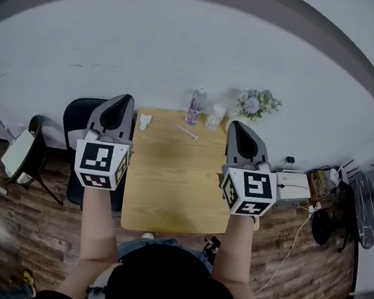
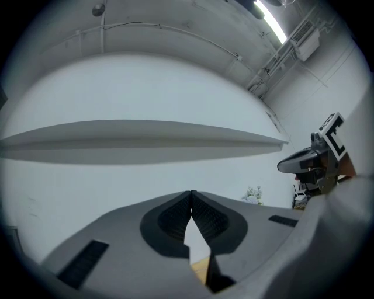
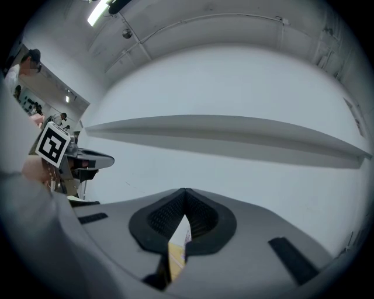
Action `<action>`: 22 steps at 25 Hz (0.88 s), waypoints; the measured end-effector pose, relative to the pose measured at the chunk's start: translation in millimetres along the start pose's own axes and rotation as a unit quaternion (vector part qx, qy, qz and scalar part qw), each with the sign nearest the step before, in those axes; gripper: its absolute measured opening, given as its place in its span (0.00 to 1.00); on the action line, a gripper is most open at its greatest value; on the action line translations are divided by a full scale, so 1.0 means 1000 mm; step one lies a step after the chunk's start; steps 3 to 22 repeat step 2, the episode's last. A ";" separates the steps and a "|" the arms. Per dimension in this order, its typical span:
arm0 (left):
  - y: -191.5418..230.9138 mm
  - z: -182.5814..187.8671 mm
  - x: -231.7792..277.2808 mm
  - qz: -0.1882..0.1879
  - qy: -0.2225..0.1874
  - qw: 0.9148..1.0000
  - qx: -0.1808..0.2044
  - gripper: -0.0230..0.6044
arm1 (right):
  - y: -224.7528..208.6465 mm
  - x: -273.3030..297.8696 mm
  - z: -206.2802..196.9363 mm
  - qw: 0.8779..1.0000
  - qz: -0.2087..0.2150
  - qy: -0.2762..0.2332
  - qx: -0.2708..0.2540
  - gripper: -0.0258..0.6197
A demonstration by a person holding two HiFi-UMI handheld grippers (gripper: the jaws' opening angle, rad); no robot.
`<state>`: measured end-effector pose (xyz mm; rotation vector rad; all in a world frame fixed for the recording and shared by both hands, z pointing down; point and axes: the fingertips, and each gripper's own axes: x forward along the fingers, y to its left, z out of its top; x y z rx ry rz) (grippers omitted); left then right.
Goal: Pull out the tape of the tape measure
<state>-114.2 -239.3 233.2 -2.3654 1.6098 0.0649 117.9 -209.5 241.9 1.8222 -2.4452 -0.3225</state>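
On the far left part of the wooden table [image 1: 170, 177] lies a small white object [image 1: 145, 120], and a thin pale strip [image 1: 186, 131] lies near the far middle. I cannot tell which is the tape measure. My left gripper [image 1: 124, 98] hangs above the table's left edge and my right gripper [image 1: 236, 125] above its right side, both pointing at the wall. The left gripper view shows the left gripper [image 2: 191, 193] shut with nothing held. The right gripper [image 3: 184, 191] is also shut and empty in its own view. Each gripper shows at the edge of the other's view.
A clear bottle [image 1: 195, 106], a cup [image 1: 216, 115] and a pot of flowers [image 1: 256, 105] stand along the table's far edge by the white wall. A black chair [image 1: 76, 123] is at the left. A white box [image 1: 295, 186] with cables sits at the right.
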 end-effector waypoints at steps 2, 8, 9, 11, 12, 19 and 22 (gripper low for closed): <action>0.000 0.000 0.000 -0.002 0.000 1.000 0.001 0.06 | -0.001 0.000 0.000 1.000 -0.001 0.000 0.003 0.06; 0.000 0.000 0.000 -0.002 0.000 1.000 0.001 0.06 | -0.001 0.000 0.000 1.000 -0.001 0.000 0.003 0.06; 0.000 0.000 0.000 -0.002 0.000 1.000 0.001 0.06 | -0.001 0.000 0.000 1.000 -0.001 0.000 0.003 0.06; 0.000 0.000 0.000 -0.002 0.000 1.000 0.001 0.06 | -0.001 0.000 0.000 1.000 -0.001 0.000 0.003 0.06; 0.000 0.000 0.000 -0.002 0.000 1.000 0.001 0.06 | -0.001 0.000 0.000 1.000 -0.001 0.000 0.003 0.06; 0.000 0.000 0.000 -0.002 0.000 1.000 0.001 0.06 | -0.001 0.000 0.000 1.000 -0.001 0.000 0.003 0.06; 0.000 0.000 0.000 -0.002 0.000 1.000 0.001 0.06 | -0.001 0.000 0.000 1.000 -0.001 0.000 0.003 0.06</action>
